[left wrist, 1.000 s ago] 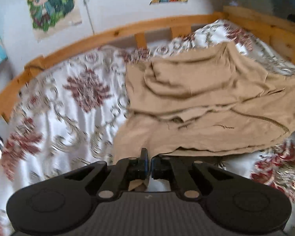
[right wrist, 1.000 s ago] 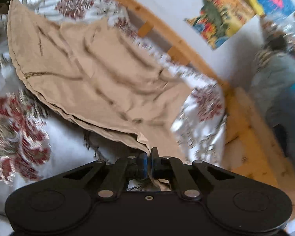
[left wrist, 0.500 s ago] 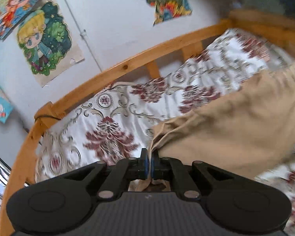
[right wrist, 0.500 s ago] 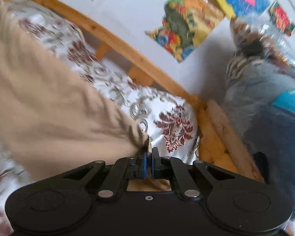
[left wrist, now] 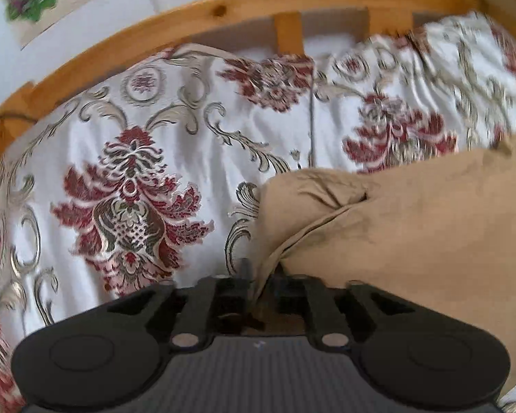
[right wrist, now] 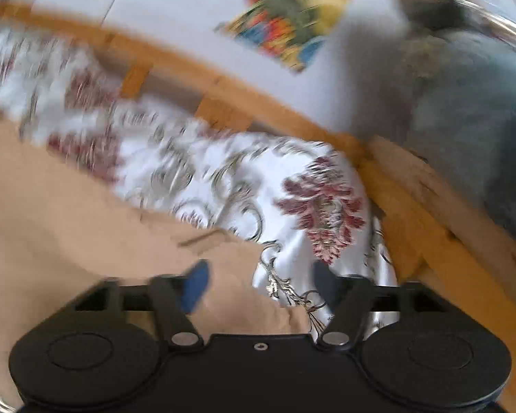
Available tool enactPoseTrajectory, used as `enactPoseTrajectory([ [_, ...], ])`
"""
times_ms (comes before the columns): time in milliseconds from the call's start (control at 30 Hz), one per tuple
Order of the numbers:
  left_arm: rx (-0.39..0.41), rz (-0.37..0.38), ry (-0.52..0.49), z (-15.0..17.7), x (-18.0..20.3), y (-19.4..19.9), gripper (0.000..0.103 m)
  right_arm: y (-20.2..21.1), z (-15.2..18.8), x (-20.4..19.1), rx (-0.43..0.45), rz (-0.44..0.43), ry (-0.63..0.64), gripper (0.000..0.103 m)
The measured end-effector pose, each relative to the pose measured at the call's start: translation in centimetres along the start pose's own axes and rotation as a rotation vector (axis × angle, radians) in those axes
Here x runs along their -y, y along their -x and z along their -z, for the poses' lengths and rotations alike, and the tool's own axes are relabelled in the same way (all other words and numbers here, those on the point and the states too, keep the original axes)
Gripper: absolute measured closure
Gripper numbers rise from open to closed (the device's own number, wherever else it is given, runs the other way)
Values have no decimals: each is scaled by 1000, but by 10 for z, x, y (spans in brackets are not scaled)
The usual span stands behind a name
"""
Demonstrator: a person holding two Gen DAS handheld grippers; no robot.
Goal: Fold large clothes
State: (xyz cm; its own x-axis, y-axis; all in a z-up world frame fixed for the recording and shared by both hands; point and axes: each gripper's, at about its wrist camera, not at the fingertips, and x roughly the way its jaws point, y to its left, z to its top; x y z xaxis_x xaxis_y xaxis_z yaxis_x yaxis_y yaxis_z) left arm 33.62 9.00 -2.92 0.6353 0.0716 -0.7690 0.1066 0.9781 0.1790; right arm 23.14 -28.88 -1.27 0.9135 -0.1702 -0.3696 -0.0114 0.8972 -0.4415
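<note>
A large tan garment (left wrist: 412, 227) lies on a bed with a white and red floral cover (left wrist: 127, 199). In the left wrist view it fills the right side, and a fold of its edge runs down between the fingers of my left gripper (left wrist: 259, 284), whose jaws stand slightly apart with the cloth between them. In the right wrist view the garment (right wrist: 68, 213) covers the lower left. My right gripper (right wrist: 258, 287) is open wide above the garment's edge, holding nothing. The view is blurred.
A wooden bed rail (left wrist: 223, 7) curves along the far side of the bed against a white wall with posters (right wrist: 285, 24). In the right wrist view the rail (right wrist: 412, 213) runs down the right, with a grey heap of things (right wrist: 471, 110) beyond it.
Both grippers have carried the garment edge forward and down onto the bed. My right gripper has opened and let go of the cloth. My left gripper's jaws have parted a little.
</note>
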Motion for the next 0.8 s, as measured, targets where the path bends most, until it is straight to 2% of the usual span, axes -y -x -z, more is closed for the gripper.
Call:
enactPoseTrajectory([
  [33, 29, 2, 20, 2, -4, 5, 19, 12, 5, 8, 35, 0, -62, 12],
  [67, 74, -8, 45, 8, -7, 15, 1, 20, 10, 13, 56, 16, -102, 8],
  [133, 162, -35, 68, 21, -10, 31, 1, 31, 21, 19, 85, 61, -161, 5],
  [233, 180, -70, 84, 37, -8, 35, 1, 20, 35, 26, 33, 120, -214, 5],
  [333, 151, -167, 101, 53, -4, 21, 1, 3, 46, 28, -17, 210, -233, 4],
  [400, 90, -243, 150, 61, -7, 2, 1, -8, 56, 25, -46, 265, -224, 4],
  [533, -15, -295, 283, 74, -24, -38, 3, -34, 82, 18, -134, 273, -187, 2],
  [600, 14, -310, 316, 85, -27, -48, 1, -41, 93, 16, -133, 272, -200, 1],
  [733, 90, -362, 256, 94, -18, -53, 0, -47, 102, 13, -139, 258, -212, 1],
  [800, 88, -378, 265, 90, -15, -44, 6, -40, 101, 15, -124, 265, -219, 1],
])
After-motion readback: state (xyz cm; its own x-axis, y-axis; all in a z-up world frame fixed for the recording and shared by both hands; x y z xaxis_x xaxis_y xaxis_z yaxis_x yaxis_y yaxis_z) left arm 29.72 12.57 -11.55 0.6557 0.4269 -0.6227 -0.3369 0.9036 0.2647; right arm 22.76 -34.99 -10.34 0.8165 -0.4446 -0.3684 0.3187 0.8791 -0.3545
